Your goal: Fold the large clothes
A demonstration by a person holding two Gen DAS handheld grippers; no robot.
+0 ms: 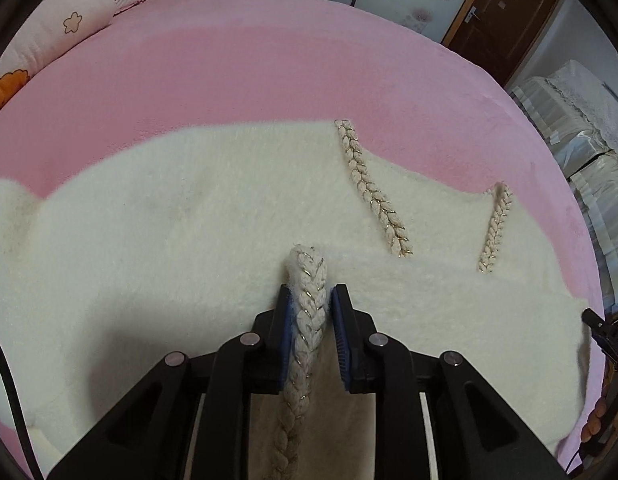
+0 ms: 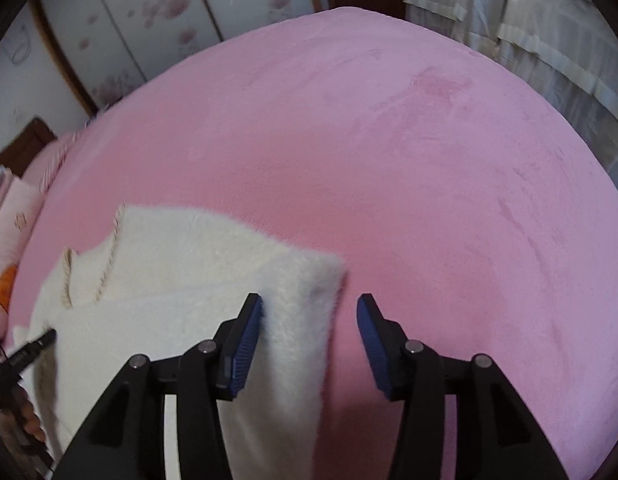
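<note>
- Braided trim [image 1: 307,320]: thick cream plait with a gold thread, running up between the blue pads of the left tongs [image 1: 311,312]; the pads press in on it from both sides, pinching the trim and the fluffy edge it is sewn to.
- Left tongs: narrowed onto the plait, held low over the garment.
- Garment [image 1: 169,216]: large cream fuzzy knit, spread flat on the pink bed [image 1: 269,64] ahead of and to both sides of the left tongs. Two more braided strips [image 1: 373,188] lie ahead and to the right.
- Right tongs [image 2: 309,312]: spread wide, gripping nothing. A folded corner of the knit [image 2: 301,292] lies against the inner face of the left finger; bare bedcover sits under the right finger.
- Handling, judged: soft, limp, fairly bulky pile; likely light but floppy, sagging wherever unsupported. Not fragile, though the gold thread could snag.
- Hold points, judged: the braid is the firmest purchase, denser than the fluff. Loose pile alone may slip from the pads, so take corners and doubled edges deep.
- Other items: patterned pillow [image 1: 69,20] far ahead-left of the left tongs.
</note>
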